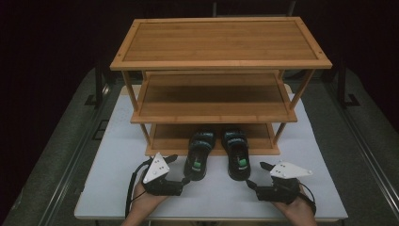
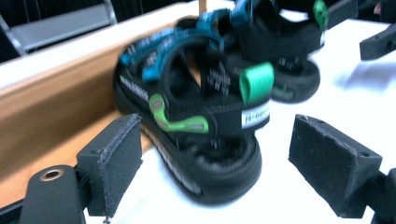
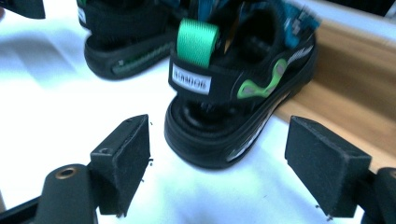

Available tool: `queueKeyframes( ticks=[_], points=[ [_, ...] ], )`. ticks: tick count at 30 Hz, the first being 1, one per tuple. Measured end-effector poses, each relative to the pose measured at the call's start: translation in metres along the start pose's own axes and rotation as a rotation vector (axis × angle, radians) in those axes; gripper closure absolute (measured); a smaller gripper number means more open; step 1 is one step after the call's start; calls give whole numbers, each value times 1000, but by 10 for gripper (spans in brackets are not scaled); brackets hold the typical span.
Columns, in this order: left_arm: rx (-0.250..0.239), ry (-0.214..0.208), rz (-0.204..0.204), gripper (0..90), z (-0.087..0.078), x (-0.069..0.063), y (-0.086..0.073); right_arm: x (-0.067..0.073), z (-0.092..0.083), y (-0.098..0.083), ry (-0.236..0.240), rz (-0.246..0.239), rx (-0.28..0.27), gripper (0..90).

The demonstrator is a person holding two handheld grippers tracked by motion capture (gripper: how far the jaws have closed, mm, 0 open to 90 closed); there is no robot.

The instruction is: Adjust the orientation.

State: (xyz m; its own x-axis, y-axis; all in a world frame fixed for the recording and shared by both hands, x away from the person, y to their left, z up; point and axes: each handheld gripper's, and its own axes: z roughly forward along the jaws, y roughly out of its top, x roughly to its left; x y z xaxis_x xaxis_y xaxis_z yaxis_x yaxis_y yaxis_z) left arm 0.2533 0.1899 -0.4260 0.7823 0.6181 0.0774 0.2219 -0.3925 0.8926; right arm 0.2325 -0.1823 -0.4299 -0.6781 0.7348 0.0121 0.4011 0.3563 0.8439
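Note:
Two black sandals with blue straps and green heel loops lie side by side, toes on the bottom shelf (image 1: 165, 137) of a wooden rack, heels on the white table. My left gripper (image 1: 179, 169) stands open just behind the left sandal (image 1: 198, 157). In the left gripper view its pads (image 2: 114, 154) flank the heel (image 2: 205, 112) without touching it. My right gripper (image 1: 256, 174) is open behind the right sandal (image 1: 237, 155). In the right gripper view the heel (image 3: 219, 98) lies a little ahead of the gripper (image 3: 217, 128), apart from both pads.
The three-tier wooden rack (image 1: 221, 63) stands at the back of the white table (image 1: 117, 155); its top and middle shelves are bare. Dark floor and metal rails lie on both sides. Each gripper view shows the other sandal (image 2: 285, 51) (image 3: 123, 37) farther off.

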Motion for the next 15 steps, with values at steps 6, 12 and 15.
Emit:
queueKeyframes(
  ticks=[6,12,15],
  points=[
    [148,2,27,166,16,-3,-7,3,20,-2,4,-18,86,217],
    [208,-27,24,165,27,0,-9,5,34,1,-6,-8,144,216],
    [228,-24,28,166,32,1,-9,6,38,3,-17,-12,151,217]
  ],
)
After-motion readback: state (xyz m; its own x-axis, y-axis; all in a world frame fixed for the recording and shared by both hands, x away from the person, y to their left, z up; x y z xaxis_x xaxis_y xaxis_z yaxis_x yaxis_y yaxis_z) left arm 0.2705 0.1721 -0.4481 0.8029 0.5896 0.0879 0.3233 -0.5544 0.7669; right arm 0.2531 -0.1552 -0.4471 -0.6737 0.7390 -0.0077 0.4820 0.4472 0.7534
